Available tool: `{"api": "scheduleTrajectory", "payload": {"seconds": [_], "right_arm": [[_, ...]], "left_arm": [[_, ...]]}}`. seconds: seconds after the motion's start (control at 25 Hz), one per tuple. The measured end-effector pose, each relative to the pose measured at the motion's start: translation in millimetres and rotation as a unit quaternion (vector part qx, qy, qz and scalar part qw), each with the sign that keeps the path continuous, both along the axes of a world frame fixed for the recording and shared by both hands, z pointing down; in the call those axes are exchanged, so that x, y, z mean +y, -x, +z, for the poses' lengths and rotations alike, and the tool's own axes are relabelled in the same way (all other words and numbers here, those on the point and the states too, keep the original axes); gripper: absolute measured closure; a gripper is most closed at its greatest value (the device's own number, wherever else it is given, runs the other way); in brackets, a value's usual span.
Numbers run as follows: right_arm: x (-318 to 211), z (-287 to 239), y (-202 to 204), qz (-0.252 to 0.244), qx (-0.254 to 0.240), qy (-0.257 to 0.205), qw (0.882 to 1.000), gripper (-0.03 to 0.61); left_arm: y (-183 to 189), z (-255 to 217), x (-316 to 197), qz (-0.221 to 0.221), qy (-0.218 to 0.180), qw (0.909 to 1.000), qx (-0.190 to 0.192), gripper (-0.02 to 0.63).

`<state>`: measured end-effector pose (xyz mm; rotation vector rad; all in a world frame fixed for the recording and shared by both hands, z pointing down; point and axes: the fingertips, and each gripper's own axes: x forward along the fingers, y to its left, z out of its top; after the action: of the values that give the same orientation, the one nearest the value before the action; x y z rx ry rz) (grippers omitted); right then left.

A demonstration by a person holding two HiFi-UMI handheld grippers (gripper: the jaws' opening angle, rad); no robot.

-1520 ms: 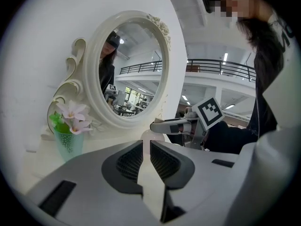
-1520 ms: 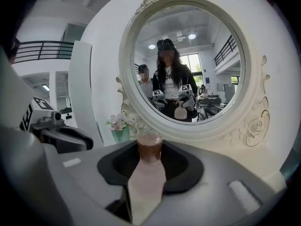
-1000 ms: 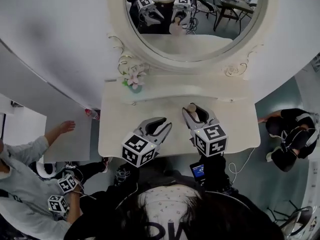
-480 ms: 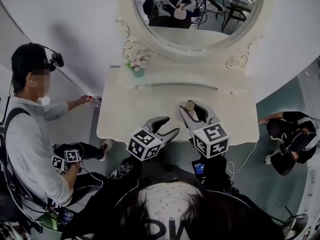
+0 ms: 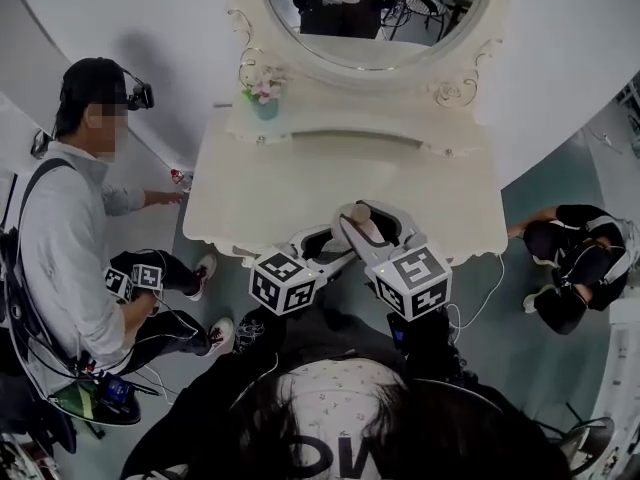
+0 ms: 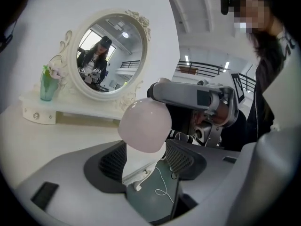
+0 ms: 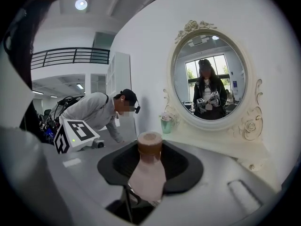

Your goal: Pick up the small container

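Your right gripper (image 7: 150, 160) alone carries the bottle (image 7: 149, 166). Its fingers are clenched on the pink body, and the brown cap (image 7: 149, 144) points toward the mirror (image 5: 375, 8). The left gripper (image 6: 146, 157) is letting go. Its fingers (image 6: 113, 161) are spreading, and the bottle's rounded base sits between them without the pads pressing on it.

The bottle appears lifted clear of the surface (image 5: 260, 198), at the edge farthest from the mirror.

**What could go wrong**
- **Knocking it loose:** The base is between the left fingers. If you pull the left gripper sideways rather than straight back, a finger could clip the base and lever the bottle out of the right grip.
- **Slipping:** The body tapers and looks smooth. The right fingers hold it along its length, so tipping the cap downward could let it slide out.
- **Falling to the floor:** The bottle is at the edge farthest from the mirror, so a drop here likely misses the surface and lands on the floor.
- **Bumping the bystander:** A person (image 5: 70, 218) stands left of the mirror with a hand near the surface's corner. A wide swing of the left gripper that way risks contact.

**Containers**
- **Bottle:** It is capped and opaque, so I cannot tell what is inside or how full it is.
- **Vase:** The vase (image 5: 264, 106) stands just left of the mirror's base, well apart from both grippers. It holds pale flowers (image 5: 264, 86).
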<state>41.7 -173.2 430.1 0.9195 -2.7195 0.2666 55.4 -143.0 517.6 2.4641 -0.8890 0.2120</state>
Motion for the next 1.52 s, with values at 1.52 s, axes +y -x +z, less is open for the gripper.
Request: {"api": "scheduleTrajectory", "payload": {"seconds": [1.52], "right_arm": [[219, -3, 47, 0.079, -0.023, 0.009, 0.997, 0.431]], "left_arm": [[57, -5, 219, 0.074, -0.009, 0.9972, -0.007, 0.371]]}}
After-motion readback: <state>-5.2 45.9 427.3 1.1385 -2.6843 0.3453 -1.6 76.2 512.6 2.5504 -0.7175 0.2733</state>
